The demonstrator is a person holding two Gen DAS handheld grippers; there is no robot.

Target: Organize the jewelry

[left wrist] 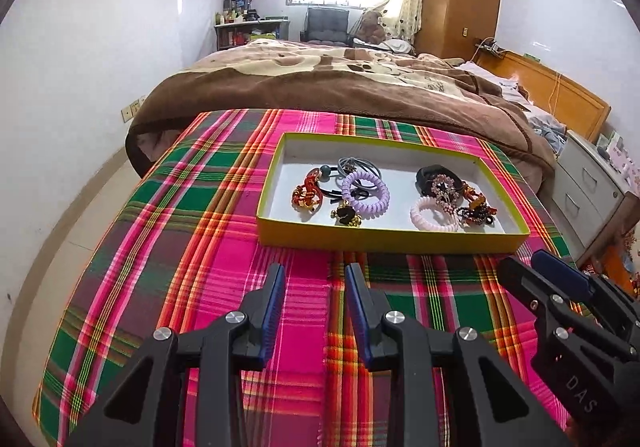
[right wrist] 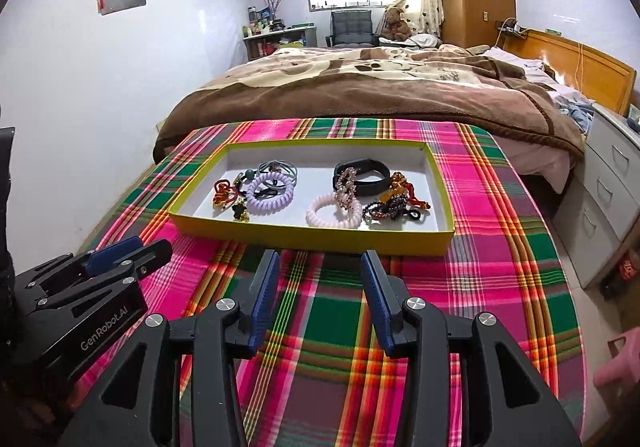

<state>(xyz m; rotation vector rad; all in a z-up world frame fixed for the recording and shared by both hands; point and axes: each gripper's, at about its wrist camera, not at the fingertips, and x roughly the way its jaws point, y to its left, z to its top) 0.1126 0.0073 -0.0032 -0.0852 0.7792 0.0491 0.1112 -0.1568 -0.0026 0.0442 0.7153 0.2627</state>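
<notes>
A shallow yellow-green box [left wrist: 384, 237] [right wrist: 312, 234] with a white floor sits on the plaid cloth. On its left lie a purple coil hair tie [left wrist: 366, 193] [right wrist: 270, 193], a red knotted cord [left wrist: 306, 193] and grey hair ties [left wrist: 356, 167]. On its right lie a pink coil tie [left wrist: 434, 214] [right wrist: 332, 213], a black band [right wrist: 362, 175], a rhinestone clip [left wrist: 444, 187] and dark beaded pieces [right wrist: 386, 209]. My left gripper [left wrist: 316, 275] is open and empty, short of the box. My right gripper [right wrist: 320, 263] is open and empty too, beside it.
The plaid cloth [left wrist: 224, 247] covers a table that ends just behind the box. A bed with a brown blanket [left wrist: 340, 87] lies beyond. White drawers [right wrist: 612, 199] stand at the right. The right gripper shows at the left wrist view's right edge [left wrist: 560, 299].
</notes>
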